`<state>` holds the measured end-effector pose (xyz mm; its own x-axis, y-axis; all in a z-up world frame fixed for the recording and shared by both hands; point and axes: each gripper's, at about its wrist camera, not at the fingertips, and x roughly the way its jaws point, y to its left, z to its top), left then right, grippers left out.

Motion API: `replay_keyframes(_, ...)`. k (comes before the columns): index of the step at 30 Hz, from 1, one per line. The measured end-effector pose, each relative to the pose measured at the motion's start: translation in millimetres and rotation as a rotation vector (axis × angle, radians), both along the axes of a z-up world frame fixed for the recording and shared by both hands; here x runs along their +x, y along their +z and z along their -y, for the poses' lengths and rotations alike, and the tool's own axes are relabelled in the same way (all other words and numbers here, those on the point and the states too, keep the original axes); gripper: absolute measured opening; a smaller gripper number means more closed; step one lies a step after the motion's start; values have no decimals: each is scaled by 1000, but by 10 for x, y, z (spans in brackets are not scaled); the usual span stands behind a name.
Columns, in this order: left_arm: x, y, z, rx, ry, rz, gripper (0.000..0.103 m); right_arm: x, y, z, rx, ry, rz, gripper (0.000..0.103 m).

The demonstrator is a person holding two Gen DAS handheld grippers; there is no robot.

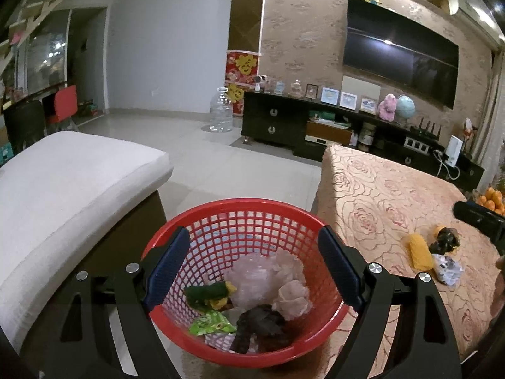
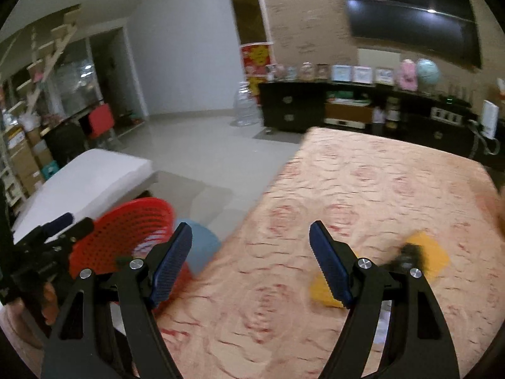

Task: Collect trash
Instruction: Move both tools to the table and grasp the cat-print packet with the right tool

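My left gripper point(image 1: 254, 233) is shut on a red mesh basket point(image 1: 246, 211), its blue pads point(image 1: 170, 265) pressing the rim on both sides, and holds it off the floor beside the table. Inside lie crumpled pink tissues point(image 1: 268, 278), a green wrapper point(image 1: 213, 323) and a dark scrap point(image 1: 258, 325). On the rose-patterned tablecloth point(image 1: 394, 195) lie a yellow piece point(image 1: 418, 254), a dark crumpled lump point(image 1: 443, 240) and a white wrapper point(image 1: 448, 268). My right gripper point(image 2: 251, 230) hovers open over the cloth with nothing between its fingers. The yellow piece point(image 2: 325, 290) shows just behind its right finger, blurred.
A white cushioned seat point(image 1: 79, 189) stands to the left of the basket. A light blue bin point(image 2: 202, 249) sits on the floor by the table's corner. Oranges point(image 1: 492, 199) are piled at the table's right edge. A dark TV cabinet point(image 1: 274, 120) and a water jug point(image 1: 221, 110) stand beyond.
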<state>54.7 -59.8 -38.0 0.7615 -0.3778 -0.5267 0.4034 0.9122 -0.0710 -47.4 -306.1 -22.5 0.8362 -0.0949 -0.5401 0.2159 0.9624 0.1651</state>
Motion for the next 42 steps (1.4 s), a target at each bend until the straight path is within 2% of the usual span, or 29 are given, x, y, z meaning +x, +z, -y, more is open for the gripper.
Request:
replay_keyframes(11,-145,21,302,2,-72,14,80,-849,-96,945,51,-288,-27,74)
replay_keyframes(17,-271,-1,558,26,-128,24,80,-1125,-259,1235,98,-390,-40,75)
replay_keyframes(20,-307,-25,644,35,-146,22,80,-1075,-414,1233,111,-370,-75,76)
replay_keyframes(24,-345,-48,728,45,-163,22,80,-907,-633,1140,152,-302,-122,82)
replay_keyframes(31,-380,-111,771,69,-175,18,80,-531,-913,949,115,-217,-180,91)
replay_keyframes(42,-369,-188,748,95,-180,9,80,-162,-1200,913,82,-188,-273,91)
